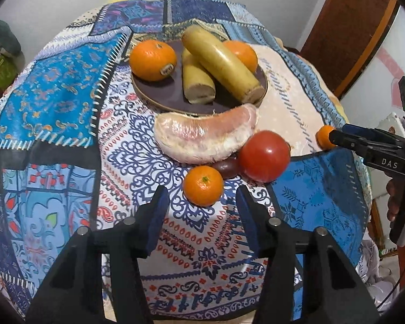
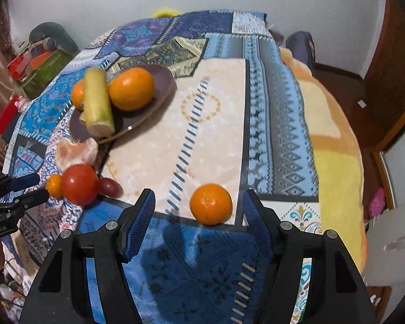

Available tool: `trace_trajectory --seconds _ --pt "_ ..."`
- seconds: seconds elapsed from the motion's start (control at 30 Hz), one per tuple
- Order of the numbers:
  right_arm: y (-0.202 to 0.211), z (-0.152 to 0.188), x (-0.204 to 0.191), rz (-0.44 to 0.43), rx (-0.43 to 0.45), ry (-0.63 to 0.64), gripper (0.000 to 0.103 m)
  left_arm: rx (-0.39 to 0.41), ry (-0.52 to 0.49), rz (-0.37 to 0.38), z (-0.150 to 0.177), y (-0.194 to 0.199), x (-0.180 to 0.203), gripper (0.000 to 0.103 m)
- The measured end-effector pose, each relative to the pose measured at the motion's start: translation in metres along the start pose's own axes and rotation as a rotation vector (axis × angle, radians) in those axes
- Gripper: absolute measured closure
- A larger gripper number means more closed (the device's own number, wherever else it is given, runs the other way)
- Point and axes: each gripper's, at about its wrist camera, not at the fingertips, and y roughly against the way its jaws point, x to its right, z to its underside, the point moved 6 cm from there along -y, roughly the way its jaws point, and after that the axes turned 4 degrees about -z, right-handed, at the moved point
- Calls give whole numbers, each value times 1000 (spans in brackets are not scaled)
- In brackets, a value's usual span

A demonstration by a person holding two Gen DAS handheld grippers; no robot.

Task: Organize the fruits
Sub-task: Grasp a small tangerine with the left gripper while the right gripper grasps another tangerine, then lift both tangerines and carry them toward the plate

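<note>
Surface (image 1: 54, 102): covered by a patchwork cloth in blues, cream and red, with all the fruit lying on it.
Plate (image 1: 159, 91): dark brown, at about 12 o'clock from the left claw; it holds two oranges and two yellow cut stalk pieces.
Stalk pieces (image 1: 221, 67): the longer one lies tilted across the shorter, between the two oranges.
Pomelo segment (image 1: 202, 137): peeled, pale pink, curved along the plate's near rim and touching it.
Tomato (image 1: 264, 156): red, just beside the segment at its 4 o'clock end.
Plate oranges (image 1: 152, 59): one left of the stalks with a sticker, one behind them on the right.
Left claw (image 1: 201, 202): open, pads apart; a small mandarin (image 1: 202, 185) sits just beyond the tips at 12 o'clock, untouched.
Right claw (image 2: 198, 208): open; another mandarin (image 2: 210, 203) lies between the fingertips, clear of both pads, on the cream patch's near edge.
Dark fruit (image 1: 226, 167): small, maroon, wedged between mandarin, tomato and segment; its kind is unclear.
</note>
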Motion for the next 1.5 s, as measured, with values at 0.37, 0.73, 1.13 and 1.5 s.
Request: trace_trajectory --seconds 0.37,0.73,1.13,1.5 --pt "-23 14 5 -18 -46 0 67 -4 -18 4 1 -13 4 70" --pt "-10 6 2 -35 -8 13 68 64 1 -15 -14 10 -6 70" --pt "19 -46 -22 -54 122 82 68 164 22 -46 -60 34 -18 70" --pt "16 -94 -46 -93 194 124 68 189 46 -51 -90 23 -38 70"
